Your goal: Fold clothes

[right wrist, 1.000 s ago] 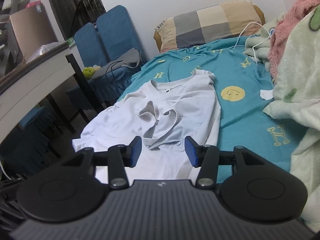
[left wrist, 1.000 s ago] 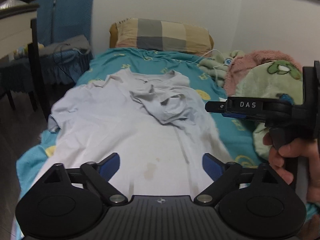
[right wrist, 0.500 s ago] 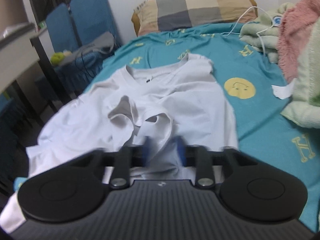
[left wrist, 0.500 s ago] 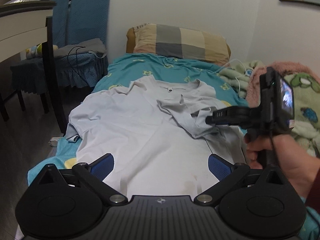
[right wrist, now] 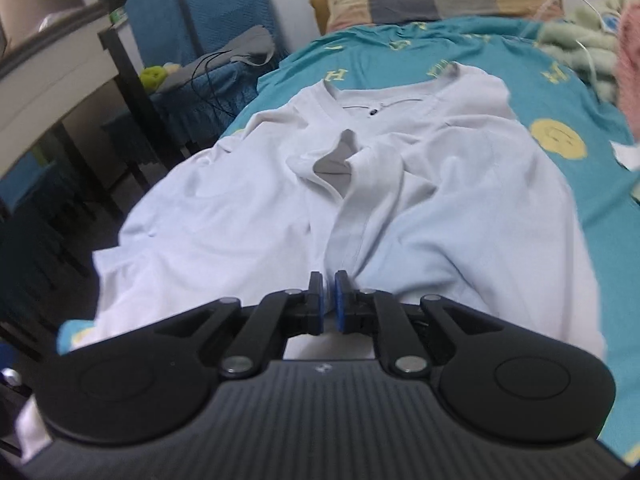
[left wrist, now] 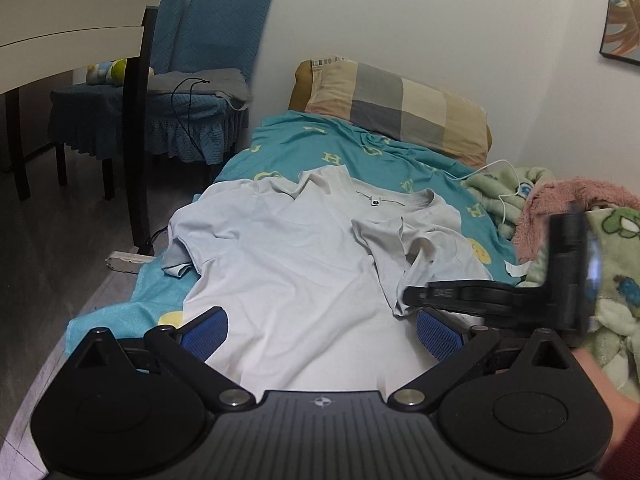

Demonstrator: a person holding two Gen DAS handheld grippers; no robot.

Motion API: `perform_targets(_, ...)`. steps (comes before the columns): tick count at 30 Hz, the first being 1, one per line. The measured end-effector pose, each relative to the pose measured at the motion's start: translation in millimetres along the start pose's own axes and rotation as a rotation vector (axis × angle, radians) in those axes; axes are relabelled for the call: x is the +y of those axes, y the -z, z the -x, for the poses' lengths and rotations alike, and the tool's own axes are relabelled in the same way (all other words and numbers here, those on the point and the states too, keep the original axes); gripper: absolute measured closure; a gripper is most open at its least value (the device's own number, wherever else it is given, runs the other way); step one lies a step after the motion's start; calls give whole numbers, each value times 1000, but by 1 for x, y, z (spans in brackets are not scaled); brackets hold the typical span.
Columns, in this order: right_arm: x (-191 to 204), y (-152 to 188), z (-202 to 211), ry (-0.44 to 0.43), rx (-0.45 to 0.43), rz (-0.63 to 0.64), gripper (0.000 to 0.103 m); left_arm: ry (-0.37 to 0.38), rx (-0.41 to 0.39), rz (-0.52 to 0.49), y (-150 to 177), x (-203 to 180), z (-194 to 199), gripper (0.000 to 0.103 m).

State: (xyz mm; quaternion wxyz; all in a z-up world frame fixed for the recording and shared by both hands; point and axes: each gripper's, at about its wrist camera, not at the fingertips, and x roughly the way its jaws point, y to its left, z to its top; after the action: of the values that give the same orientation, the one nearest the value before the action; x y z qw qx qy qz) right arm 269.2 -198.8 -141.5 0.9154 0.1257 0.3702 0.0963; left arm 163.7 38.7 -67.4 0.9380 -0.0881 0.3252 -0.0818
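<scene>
White T-shirt (left wrist: 288,280): lies spread, collar towards the pillow (left wrist: 396,108), along the middle of the bed on a teal sheet (left wrist: 320,148) printed with yellow letters and smiley faces. Fabric plain, pale, lightly creased. Round neckline with a small dark tag inside. One sleeve (left wrist: 180,264) droops over the bed's edge on the chair side; the opposite sleeve is folded inward over the chest in a crumpled ridge (right wrist: 352,184) showing grey shadowed undersides.

Left gripper (left wrist: 320,332): spread wide, blue pads well apart, holding nothing, hovering above the shirt's lower part.

Right gripper (right wrist: 328,304): pads pressed nearly together, pinching the lower end of the folded ridge of cloth.

Surroundings: blue chairs (left wrist: 200,72) and a table (left wrist: 72,36) beside the bed; green and pink fleece blankets (left wrist: 600,232) heaped along the wall side.
</scene>
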Motion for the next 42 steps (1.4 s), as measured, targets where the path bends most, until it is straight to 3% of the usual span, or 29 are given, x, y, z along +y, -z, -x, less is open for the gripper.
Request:
perform_targets(10, 21, 43, 154, 51, -57, -66, 88, -44, -2, -53, 17, -12, -5, 2)
perform_targets(12, 19, 51, 171, 10, -95, -114, 50, -58, -4, -75, 22, -16, -5, 2)
perform_targets(14, 19, 51, 179, -12, -132, -124, 36, -79, -6, -101, 26, -21, -9, 3)
perform_targets(19, 4, 34, 180, 2, -197, -109, 38, -123, -32, -169, 16, -37, -48, 7)
perform_targets(21, -11, 31, 182, -7, -211, -142, 38, -141, -2, -184, 3, -46, -77, 10)
perform_targets(26, -51, 32, 176, 26, -193, -240, 37, -67, -32, -284, -33, -77, -144, 15)
perform_targets(29, -76, 30, 171, 1, -184, -347, 36, -68, -29, -263, -47, -79, -164, 24)
perform_targets(32, -90, 30, 165, -34, -172, -417, 36, -69, -27, -243, -61, -80, -185, 43)
perform_targets(34, -95, 31, 158, -33, -155, -444, 36, -70, -25, -229, -71, -81, -199, 61)
perform_targets(36, -99, 34, 152, -34, -131, -472, 36, -71, -23, -215, -80, -83, -213, 100)
perform_targets(42, -99, 37, 154, -52, -115, -503, 36, -74, -18, -174, -109, -86, -255, 100)
